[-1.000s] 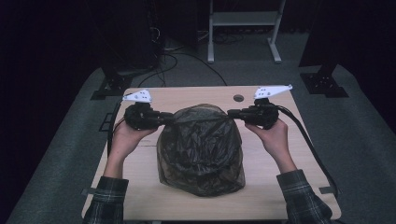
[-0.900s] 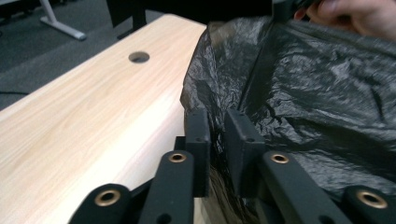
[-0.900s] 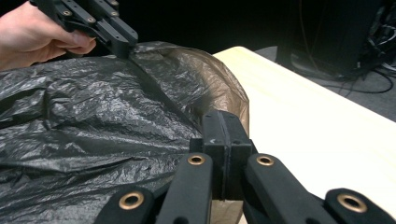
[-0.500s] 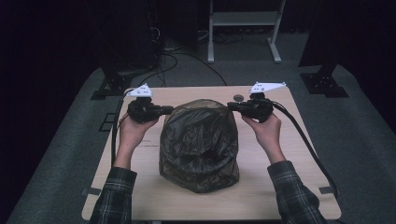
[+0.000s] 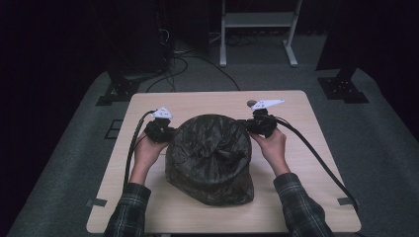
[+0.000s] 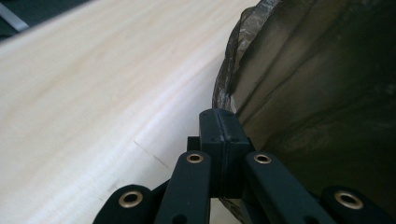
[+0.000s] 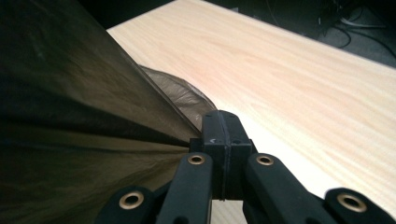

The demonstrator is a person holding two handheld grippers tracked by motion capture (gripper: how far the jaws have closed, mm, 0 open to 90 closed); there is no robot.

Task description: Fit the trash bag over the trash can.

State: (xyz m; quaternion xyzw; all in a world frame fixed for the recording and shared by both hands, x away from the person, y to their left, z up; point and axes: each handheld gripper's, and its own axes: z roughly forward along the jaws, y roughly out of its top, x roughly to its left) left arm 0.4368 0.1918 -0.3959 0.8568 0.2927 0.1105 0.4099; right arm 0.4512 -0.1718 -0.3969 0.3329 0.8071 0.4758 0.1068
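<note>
A dark, see-through plastic bag (image 5: 210, 158) sits puffed up in the middle of the pale wooden table (image 5: 296, 197). My left gripper (image 5: 168, 131) is at the bag's upper left edge and my right gripper (image 5: 248, 124) at its upper right edge, each held in a hand. In the left gripper view the jaws (image 6: 219, 119) are shut with the bag's film (image 6: 317, 93) caught beside and below them. In the right gripper view the jaws (image 7: 220, 121) are shut and the bag's film (image 7: 70, 116) is drawn taut into a pleat at their tips.
A small round object (image 5: 252, 102) lies on the table just beyond the right gripper. Black cables (image 5: 316, 153) trail from both grippers over the table's sides. Beyond the table are a white metal stand (image 5: 257, 19), floor cables (image 5: 183, 54) and two black stand bases (image 5: 118, 91).
Both hands have come down and slightly inward with the bag's edges in their jaws. The bag has sunk and now rests broader and flatter on the table.
</note>
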